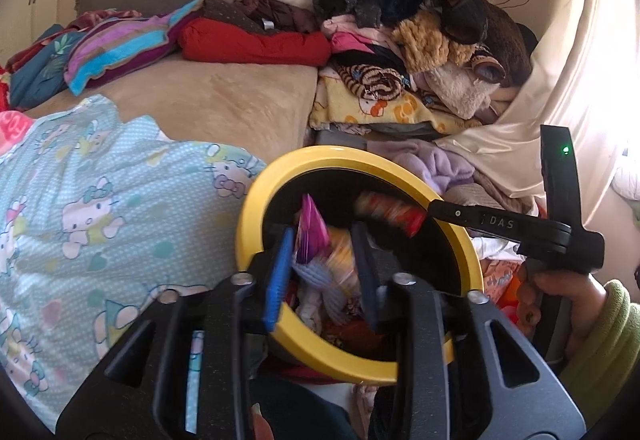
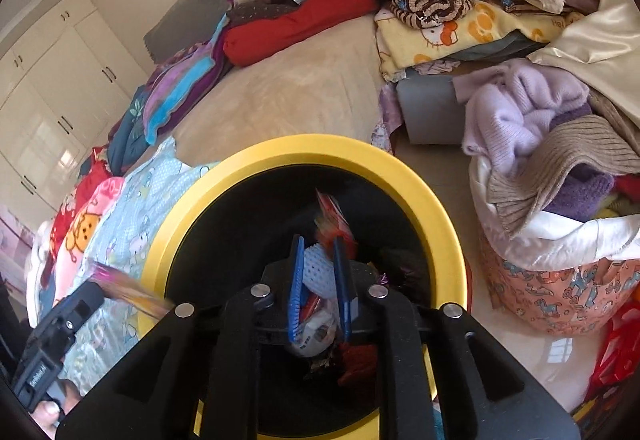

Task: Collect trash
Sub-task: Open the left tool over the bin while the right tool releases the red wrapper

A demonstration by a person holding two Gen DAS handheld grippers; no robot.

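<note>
In the left wrist view the left claw [image 1: 324,264] hangs over the mouth of a yellow-rimmed bin [image 1: 256,200], its jaws narrowly parted with a blurred pink and yellow wrapper [image 1: 316,236] between them; whether the pads press on it cannot be told. The right claw [image 1: 404,218] reaches in over the far rim with a blurred red wrapper [image 1: 384,210] at its tip, a hand [image 1: 560,300] in a green sleeve [image 1: 604,340] behind it. The bin stands beside a bed [image 1: 224,100] heaped with clothes [image 1: 360,0]. In the right wrist view the right claw [image 2: 320,280] points down into the bin [image 2: 432,200], jaws narrowly apart, the red wrapper [image 2: 334,220] blurred just past the fingertips, other trash [image 2: 316,332] lying on the bottom. The left claw [image 2: 108,288] shows at lower left with its wrapper [image 2: 128,290] over the rim.
</note>
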